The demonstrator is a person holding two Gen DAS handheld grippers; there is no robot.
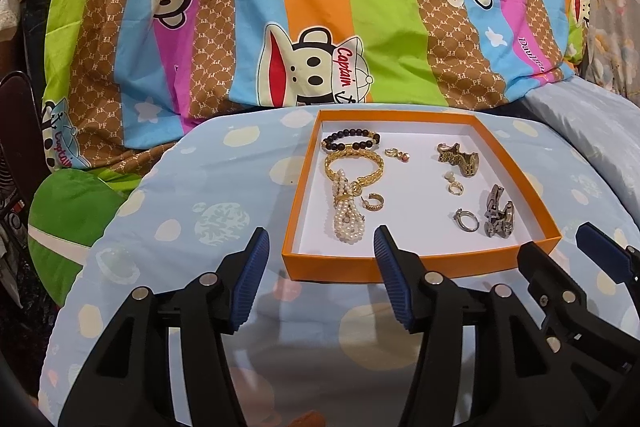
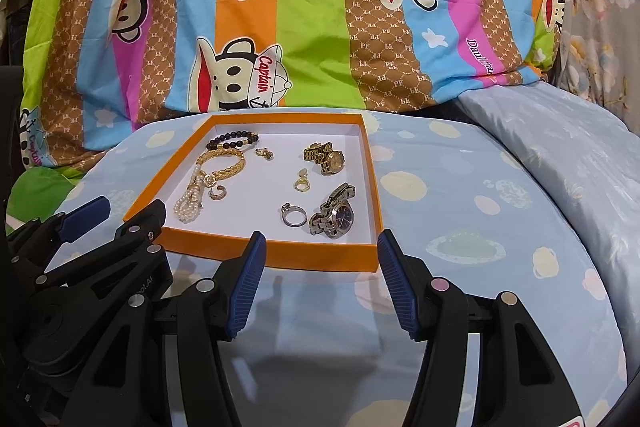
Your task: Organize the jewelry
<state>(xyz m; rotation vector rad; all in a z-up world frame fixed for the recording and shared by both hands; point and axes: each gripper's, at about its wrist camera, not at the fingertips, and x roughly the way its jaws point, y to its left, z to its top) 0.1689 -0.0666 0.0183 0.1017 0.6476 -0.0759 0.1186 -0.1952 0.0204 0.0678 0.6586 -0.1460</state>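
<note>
An orange tray [image 1: 420, 261] [image 2: 276, 255] with a white floor lies on the bed. At its left lie a dark bead bracelet [image 1: 350, 139], a gold bracelet [image 1: 354, 163], a pearl strand [image 1: 350, 219] and a hoop earring [image 1: 374, 203]. At its right are a gold watch [image 2: 326, 155], a silver watch [image 2: 334, 217], a silver ring [image 2: 294, 217] and a gold ring [image 2: 302, 185]. My left gripper [image 1: 322, 239] [image 2: 130, 207] hovers open at the tray's near left edge. My right gripper [image 2: 320, 239] [image 1: 564, 241] is open at the near right edge. Neither holds anything.
The tray rests on a light blue spotted quilt [image 1: 192, 211] that slopes away at both sides. Behind it rises a bright striped cartoon-monkey blanket [image 1: 320, 7]. A pale blue pillow [image 2: 560, 155] lies at the right. A small pair of earrings [image 1: 396, 154] sits mid-tray.
</note>
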